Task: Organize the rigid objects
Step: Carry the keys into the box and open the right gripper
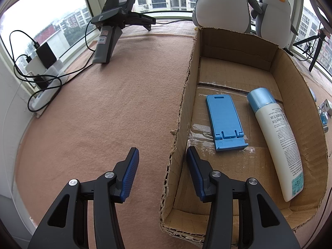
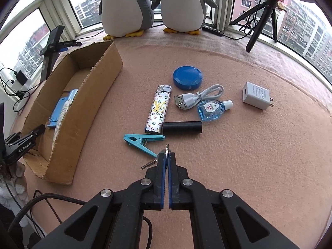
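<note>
A cardboard box (image 1: 294,95) holds a blue phone stand (image 1: 225,120) and a white bottle with a blue cap (image 1: 278,137). My left gripper (image 1: 162,152) is open and empty, straddling the box's left wall near its front. The box (image 2: 68,128) also shows in the right wrist view at the left. My right gripper (image 2: 166,155) is shut on a key ring with a key (image 2: 150,164) hanging to its left, low over the cloth. Beyond it lie a teal clothespin (image 2: 143,141), a patterned lighter (image 2: 158,110), a black cylinder (image 2: 182,127) and a blue round case (image 2: 187,76).
Further right lie a white USB cable (image 2: 197,97), a small blue liquid bottle (image 2: 211,110) and a white charger (image 2: 256,95). Two plush penguins (image 2: 149,6) stand at the window. A black tripod (image 2: 263,14) is at the back right, a gripper stand (image 1: 112,31) and power strip (image 1: 45,95) at the left.
</note>
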Demonstrator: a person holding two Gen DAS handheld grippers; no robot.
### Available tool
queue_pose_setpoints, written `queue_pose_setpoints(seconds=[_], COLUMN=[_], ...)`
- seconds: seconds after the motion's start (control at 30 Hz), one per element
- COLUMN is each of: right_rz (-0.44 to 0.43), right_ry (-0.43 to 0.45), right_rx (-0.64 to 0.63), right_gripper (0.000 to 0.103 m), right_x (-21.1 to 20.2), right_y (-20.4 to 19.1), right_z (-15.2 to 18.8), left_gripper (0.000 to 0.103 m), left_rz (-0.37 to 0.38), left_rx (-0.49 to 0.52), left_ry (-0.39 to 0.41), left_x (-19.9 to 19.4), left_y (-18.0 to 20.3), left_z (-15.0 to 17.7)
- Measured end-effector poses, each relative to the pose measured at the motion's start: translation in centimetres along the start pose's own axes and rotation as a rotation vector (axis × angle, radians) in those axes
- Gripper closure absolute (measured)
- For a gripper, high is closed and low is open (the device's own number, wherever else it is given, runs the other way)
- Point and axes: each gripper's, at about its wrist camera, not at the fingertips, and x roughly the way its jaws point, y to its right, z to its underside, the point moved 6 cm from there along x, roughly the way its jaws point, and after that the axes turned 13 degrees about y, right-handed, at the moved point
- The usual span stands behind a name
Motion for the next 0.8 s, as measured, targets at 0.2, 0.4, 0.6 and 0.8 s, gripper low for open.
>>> queue_pose_setpoints(seconds=[0.2,0.4,0.6,0.8], right_rz=[-0.041,-0.127,-0.228,-0.287], right_ry=[0.047,0.101,0.120,0.097], right_rx=[-0.004,-0.035,-0.087,-0.126], right_gripper=[0.101,0.101,0.101,0.101], right_x=[-1.7,-3.3,-3.5,-2.7], right_y=[-1.4,-5.1,-10.1,-13.7], right_z=[-1.7,-3.7,-4.9,-4.5], left_gripper=[0.057,0.057,0.057,0.057], left_rz=[0.000,-0.001,-0.001,-0.001], left_rx=[0.000,0.000,-0.001,-0.002], left_ry=[0.000,0.000,0.000,0.001], left_x=[0.0,0.0,0.0,0.0], left_y=[0.0,0.0,0.0,0.1], left_z=[0.0,0.0,0.0,0.0])
